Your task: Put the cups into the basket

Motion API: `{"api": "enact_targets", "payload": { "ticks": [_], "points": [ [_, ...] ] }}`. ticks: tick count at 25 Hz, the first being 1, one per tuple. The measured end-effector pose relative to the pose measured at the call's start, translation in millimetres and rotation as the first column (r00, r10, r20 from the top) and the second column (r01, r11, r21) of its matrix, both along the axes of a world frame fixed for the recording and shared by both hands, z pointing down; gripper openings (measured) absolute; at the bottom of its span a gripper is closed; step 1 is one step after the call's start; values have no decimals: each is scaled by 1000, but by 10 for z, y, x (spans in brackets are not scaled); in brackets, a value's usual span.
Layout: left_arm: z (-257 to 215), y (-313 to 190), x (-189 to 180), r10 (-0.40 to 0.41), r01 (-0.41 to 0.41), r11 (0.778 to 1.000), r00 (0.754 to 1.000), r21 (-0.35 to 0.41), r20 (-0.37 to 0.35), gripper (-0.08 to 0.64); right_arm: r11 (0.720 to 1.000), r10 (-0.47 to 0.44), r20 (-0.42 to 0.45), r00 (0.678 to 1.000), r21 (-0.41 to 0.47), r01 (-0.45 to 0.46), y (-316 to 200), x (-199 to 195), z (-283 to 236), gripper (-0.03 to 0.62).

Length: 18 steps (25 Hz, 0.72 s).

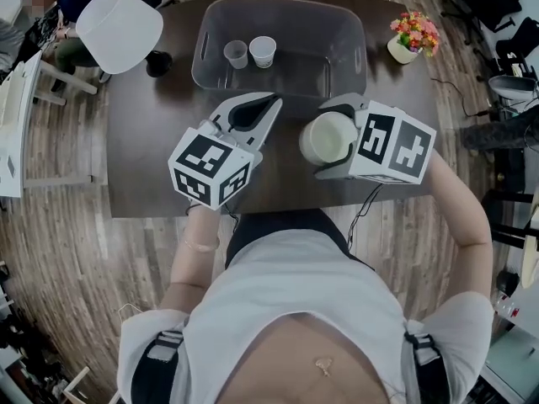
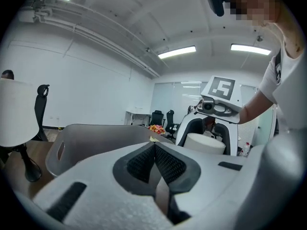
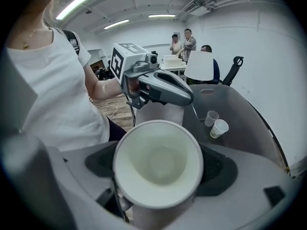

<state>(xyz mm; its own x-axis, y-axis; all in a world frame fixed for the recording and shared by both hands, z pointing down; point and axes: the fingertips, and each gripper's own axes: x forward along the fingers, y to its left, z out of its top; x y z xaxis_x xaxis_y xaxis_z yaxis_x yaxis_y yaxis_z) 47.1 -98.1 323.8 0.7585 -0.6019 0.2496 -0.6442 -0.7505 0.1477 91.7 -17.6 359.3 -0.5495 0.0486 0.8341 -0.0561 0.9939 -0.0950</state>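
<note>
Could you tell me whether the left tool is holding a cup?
No, the left tool is shut with nothing between its jaws; the white cup sits in the right tool.

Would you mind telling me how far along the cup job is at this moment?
Done: a small clear cup and a small paper cup stand in the basket. In hand: the right hand-held gripper is shut on a larger white cup, held above the table just short of the basket. Left: that cup has yet to go in; the left hand-held gripper is shut and empty.
</note>
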Motion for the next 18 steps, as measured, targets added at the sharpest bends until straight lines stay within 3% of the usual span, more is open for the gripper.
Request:
{"api": "enact_targets", "payload": {
  "ticks": [5, 18],
  "points": [
    [-186, -106, 39, 40, -41, 998, 999, 50, 25, 9, 999, -22, -20, 1000, 26, 23, -183, 89, -211, 446],
    [-396, -564, -201, -3, -3, 993, 999, 115, 51, 9, 996, 1, -51, 999, 87, 3, -782, 101, -446, 446]
  ]
}}
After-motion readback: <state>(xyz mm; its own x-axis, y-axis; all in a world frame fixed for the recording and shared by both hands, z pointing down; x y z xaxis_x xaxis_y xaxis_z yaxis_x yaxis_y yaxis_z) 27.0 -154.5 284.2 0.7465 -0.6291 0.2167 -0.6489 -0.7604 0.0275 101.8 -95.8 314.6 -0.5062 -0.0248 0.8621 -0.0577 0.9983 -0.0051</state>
